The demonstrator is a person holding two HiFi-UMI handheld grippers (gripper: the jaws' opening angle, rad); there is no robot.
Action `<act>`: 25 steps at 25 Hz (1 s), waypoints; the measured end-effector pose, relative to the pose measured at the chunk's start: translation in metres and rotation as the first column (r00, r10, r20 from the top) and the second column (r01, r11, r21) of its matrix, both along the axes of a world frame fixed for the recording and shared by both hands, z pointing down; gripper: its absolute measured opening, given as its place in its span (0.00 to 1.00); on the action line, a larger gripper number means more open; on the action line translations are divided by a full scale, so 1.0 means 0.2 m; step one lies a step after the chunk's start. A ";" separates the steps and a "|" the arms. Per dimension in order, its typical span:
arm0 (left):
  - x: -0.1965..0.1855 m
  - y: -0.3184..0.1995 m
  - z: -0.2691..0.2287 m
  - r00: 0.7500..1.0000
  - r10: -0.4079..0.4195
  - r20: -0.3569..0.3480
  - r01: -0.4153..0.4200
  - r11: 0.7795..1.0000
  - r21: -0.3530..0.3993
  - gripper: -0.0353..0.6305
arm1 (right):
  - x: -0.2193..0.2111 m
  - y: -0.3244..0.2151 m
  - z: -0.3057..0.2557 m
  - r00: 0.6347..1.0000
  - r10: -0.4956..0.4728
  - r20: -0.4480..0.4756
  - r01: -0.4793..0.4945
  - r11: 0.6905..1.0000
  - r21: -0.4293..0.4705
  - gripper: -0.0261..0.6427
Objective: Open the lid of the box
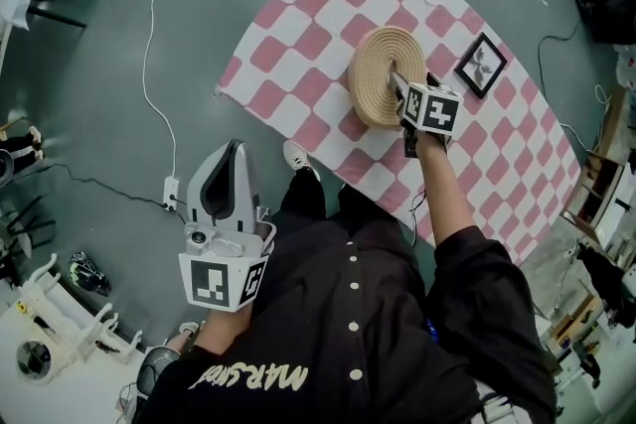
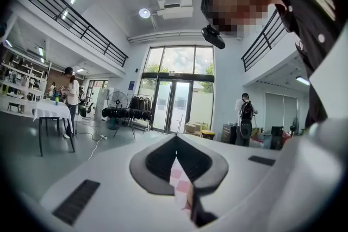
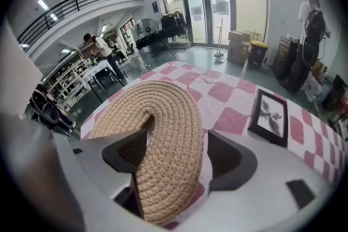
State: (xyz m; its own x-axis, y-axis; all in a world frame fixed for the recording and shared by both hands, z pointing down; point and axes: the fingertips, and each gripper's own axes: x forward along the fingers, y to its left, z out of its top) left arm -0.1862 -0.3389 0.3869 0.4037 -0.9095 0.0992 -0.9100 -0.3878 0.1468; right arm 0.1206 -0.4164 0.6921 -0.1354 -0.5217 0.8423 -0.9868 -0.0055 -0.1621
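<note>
The right gripper (image 3: pixel 178 145) stood wide open and empty, its jaws straddling the near rim of the woven lid (image 3: pixel 163 111). A square, deep bite on that rim before lifting looked best. The left gripper (image 2: pixel 175 144) was closed on nothing.

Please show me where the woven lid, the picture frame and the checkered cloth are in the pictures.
woven lid (image 3: pixel 174 133): right gripper view, middle of its coiled top.
picture frame (image 1: pixel 482 65): head view, centre of the picture.
checkered cloth (image 1: pixel 318 40): head view, a bare square left of the lid.

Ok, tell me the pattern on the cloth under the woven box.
Pink and white checks on the cloth, clearest in the head view.
</note>
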 end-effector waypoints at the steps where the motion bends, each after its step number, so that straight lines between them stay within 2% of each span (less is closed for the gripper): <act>1: 0.00 0.00 0.00 1.000 -0.001 -0.001 0.001 1.000 -0.001 0.07 | 0.00 0.00 0.01 1.000 0.008 -0.002 -0.008 1.000 -0.016 0.57; 8: -0.02 -0.01 0.02 1.000 -0.012 -0.007 0.012 1.000 -0.011 0.07 | 0.00 -0.01 0.05 0.999 0.033 -0.038 -0.036 0.995 -0.095 0.55; 14: -0.04 -0.02 0.03 1.000 -0.019 -0.016 0.019 1.000 -0.013 0.07 | 0.00 -0.01 0.08 0.997 0.070 -0.018 -0.072 0.990 -0.125 0.54; 21: -0.06 -0.02 0.02 1.000 -0.021 -0.024 0.021 1.000 -0.006 0.07 | 0.00 -0.01 0.07 0.993 0.116 0.004 -0.114 0.987 -0.115 0.50; 25: -0.06 -0.01 0.00 0.999 -0.019 -0.027 0.019 1.000 -0.001 0.07 | 0.00 -0.01 0.01 0.994 0.109 -0.008 -0.109 0.991 -0.076 0.49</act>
State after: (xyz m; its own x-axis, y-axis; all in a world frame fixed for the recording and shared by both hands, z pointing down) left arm -0.1978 -0.3401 0.3872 0.3888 -0.9170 0.0894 -0.9129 -0.3704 0.1714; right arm 0.1216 -0.4185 0.6945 -0.0781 -0.4679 0.8803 -0.9801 -0.1255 -0.1537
